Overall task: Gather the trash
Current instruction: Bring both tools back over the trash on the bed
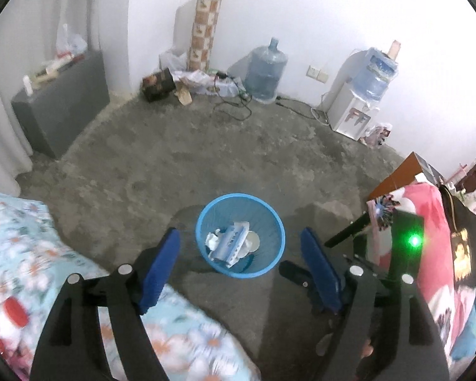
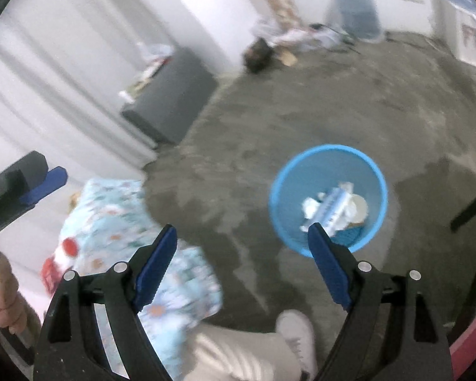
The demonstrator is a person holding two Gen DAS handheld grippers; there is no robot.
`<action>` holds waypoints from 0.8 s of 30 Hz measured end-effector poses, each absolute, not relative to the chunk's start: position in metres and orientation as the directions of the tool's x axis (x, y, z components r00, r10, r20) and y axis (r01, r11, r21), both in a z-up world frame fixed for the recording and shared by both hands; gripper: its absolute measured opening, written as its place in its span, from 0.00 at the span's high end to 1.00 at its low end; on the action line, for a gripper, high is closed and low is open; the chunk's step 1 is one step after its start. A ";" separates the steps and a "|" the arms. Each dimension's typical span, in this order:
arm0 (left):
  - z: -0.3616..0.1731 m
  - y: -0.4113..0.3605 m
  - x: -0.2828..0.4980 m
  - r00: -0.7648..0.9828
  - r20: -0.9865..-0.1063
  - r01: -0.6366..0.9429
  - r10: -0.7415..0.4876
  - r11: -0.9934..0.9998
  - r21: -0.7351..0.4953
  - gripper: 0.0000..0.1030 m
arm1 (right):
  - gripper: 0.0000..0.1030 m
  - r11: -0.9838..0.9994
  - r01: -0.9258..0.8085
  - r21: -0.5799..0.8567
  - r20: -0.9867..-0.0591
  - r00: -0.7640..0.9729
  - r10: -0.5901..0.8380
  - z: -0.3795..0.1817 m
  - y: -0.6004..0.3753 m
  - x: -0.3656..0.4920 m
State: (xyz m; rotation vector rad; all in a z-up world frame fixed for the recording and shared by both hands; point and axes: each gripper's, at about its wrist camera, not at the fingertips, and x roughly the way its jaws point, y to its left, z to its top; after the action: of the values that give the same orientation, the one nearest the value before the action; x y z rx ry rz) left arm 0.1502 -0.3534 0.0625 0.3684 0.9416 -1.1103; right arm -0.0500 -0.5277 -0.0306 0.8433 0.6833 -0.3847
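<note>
- Our left gripper hangs over the floor, fingers spread wide, nothing between them.
- Our right gripper is likewise released and empty.
- The trash, crumpled paper and a wrapper, lies inside the blue basket on the floor, beside the floral bed.

Trash lies in the basket (on the floor); bedding lies left of it.
</note>
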 end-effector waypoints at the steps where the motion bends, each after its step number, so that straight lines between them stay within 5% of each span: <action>1: 0.070 -0.343 0.147 0.134 -0.790 0.881 -0.598 0.437 -0.182 0.24 | 0.22 0.627 0.550 0.552 -0.681 0.731 -0.042 -0.030 -0.522 -0.047; 13: 0.131 -0.148 0.119 0.296 -0.671 0.797 -0.680 0.563 -0.219 0.21 | 0.22 0.750 0.329 0.573 -0.602 0.790 0.113 0.025 -0.437 -0.051; 24: 0.139 0.035 0.081 0.566 -0.594 0.569 -0.571 0.793 -0.220 0.19 | 0.22 0.780 0.107 0.617 -0.561 0.755 0.340 0.041 -0.349 -0.038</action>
State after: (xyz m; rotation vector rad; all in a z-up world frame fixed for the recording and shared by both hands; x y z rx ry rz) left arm 0.0807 0.0347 0.1391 -0.0042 0.6999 -0.6699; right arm -0.0384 -0.3489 0.0405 0.6779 0.7169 0.1386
